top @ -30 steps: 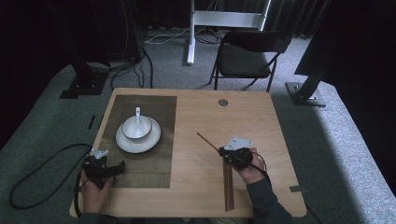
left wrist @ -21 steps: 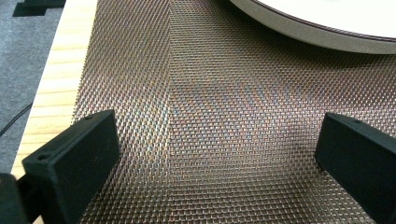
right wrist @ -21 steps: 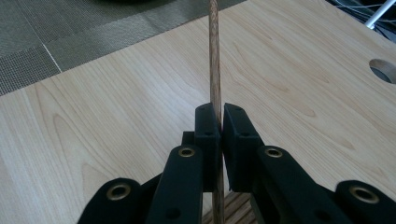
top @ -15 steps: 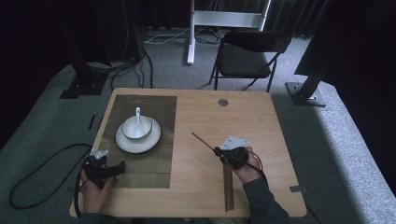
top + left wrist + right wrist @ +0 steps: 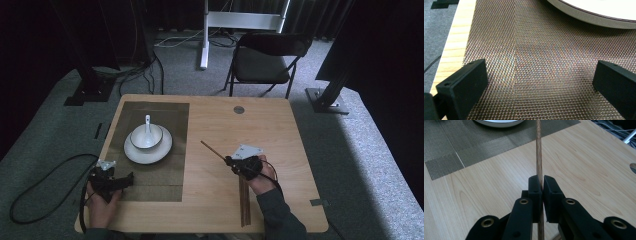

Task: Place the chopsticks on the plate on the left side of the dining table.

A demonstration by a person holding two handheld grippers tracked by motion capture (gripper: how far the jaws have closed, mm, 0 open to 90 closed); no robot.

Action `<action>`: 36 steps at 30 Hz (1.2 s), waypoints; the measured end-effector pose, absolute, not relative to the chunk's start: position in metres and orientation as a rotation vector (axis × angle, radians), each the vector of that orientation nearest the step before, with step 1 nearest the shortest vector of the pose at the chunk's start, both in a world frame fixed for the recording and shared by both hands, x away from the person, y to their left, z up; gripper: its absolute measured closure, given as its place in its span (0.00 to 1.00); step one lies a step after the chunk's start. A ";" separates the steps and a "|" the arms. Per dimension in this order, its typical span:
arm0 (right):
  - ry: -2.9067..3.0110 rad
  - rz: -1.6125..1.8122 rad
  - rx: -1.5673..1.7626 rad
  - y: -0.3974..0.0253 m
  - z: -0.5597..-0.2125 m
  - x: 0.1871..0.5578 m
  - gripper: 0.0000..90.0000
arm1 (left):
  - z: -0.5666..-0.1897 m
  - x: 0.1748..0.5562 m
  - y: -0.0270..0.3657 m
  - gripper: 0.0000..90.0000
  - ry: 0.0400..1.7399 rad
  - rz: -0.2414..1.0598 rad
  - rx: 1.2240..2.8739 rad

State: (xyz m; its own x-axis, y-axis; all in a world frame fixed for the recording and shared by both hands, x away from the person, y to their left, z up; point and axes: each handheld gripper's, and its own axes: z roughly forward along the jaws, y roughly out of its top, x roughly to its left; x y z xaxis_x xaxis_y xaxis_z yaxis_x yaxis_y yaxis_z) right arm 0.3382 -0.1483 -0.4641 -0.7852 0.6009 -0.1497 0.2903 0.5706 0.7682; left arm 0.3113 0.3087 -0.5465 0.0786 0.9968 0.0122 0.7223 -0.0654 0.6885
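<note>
Right tool shifted left, chopstick pointing toward plate.

Left gripper low at the near left, jaws spread wide apart, held by the left hand; right gripper angled forward-left, jaws clamped together; right hand and dark sleeve behind it.

No lettering, label, brand, number or sign can be read anywhere, neither on the wooden table, the woven placemat, the white plate and bowl, nor on the black gripper parts (their surfaces show plain).
</note>
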 end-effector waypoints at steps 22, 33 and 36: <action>2.410 1.114 0.680 -0.133 -0.457 0.342 0.95 | -0.546 0.311 0.309 0.00 1.696 0.690 1.844; 2.420 1.122 0.671 -0.126 -0.458 0.343 0.94 | -0.546 0.311 0.309 0.00 1.696 0.690 1.844; 2.423 1.124 0.661 -0.124 -0.458 0.344 0.95 | -0.546 0.311 0.309 0.00 1.696 0.690 1.844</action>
State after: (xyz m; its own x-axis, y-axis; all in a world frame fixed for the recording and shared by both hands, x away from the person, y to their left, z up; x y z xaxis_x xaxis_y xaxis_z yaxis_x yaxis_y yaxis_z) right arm 0.3440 -0.1236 -0.4579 -0.8139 0.5623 -0.1463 0.2517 0.5680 0.7836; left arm 0.3112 0.3087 -0.5465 0.0787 0.9968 0.0122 0.7223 -0.0655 0.6885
